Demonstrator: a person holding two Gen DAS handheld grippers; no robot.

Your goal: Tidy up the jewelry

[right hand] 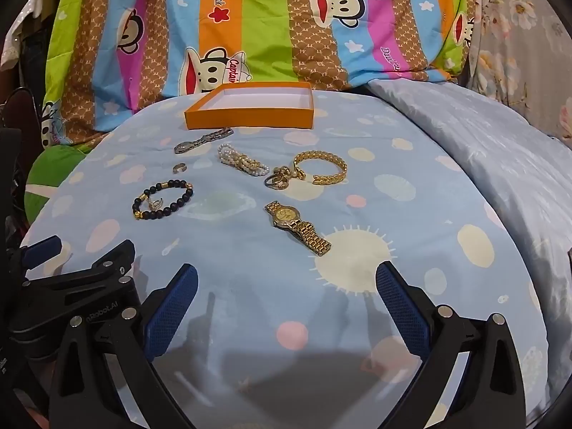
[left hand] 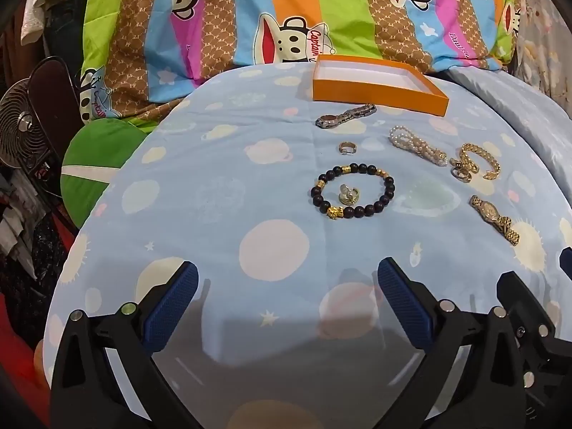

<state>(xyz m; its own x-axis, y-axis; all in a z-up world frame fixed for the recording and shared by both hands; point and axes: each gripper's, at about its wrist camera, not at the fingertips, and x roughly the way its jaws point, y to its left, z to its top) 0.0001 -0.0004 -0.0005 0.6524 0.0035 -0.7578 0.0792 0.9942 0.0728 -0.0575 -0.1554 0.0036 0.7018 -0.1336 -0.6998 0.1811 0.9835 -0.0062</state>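
Both grippers hang above the near edge of the bed (right hand: 357,186), nothing picked up yet. My left gripper (left hand: 287,300) is released, jaws spread wide and empty; my right gripper (right hand: 286,298) is the same. Reading the right view from left to right: the bead bracelet (right hand: 161,198) lies at ten o'clock from my right gripper with a small ring (right hand: 156,203) inside its loop, a silver ring (right hand: 180,168) sits just beyond it, and the silver watch (right hand: 203,141) lies just before the box (right hand: 250,118), which stands open and empty at twelve o'clock, farthest from me. Then come the pearls (right hand: 243,160), a cluster of rings (right hand: 280,177) touching the gold bracelet (right hand: 321,168), and the gold watch (right hand: 296,228), nearest me at twelve o'clock. I judge the step in hand to be the first pick. I'd take the gold watch with the right gripper, closing across the narrow band rather than the face, low enough to catch metal without pinching the soft sheet, then carry it over the box's rim before letting go. The left suits the bead bracelet; I should lift it clear of the ring inside.
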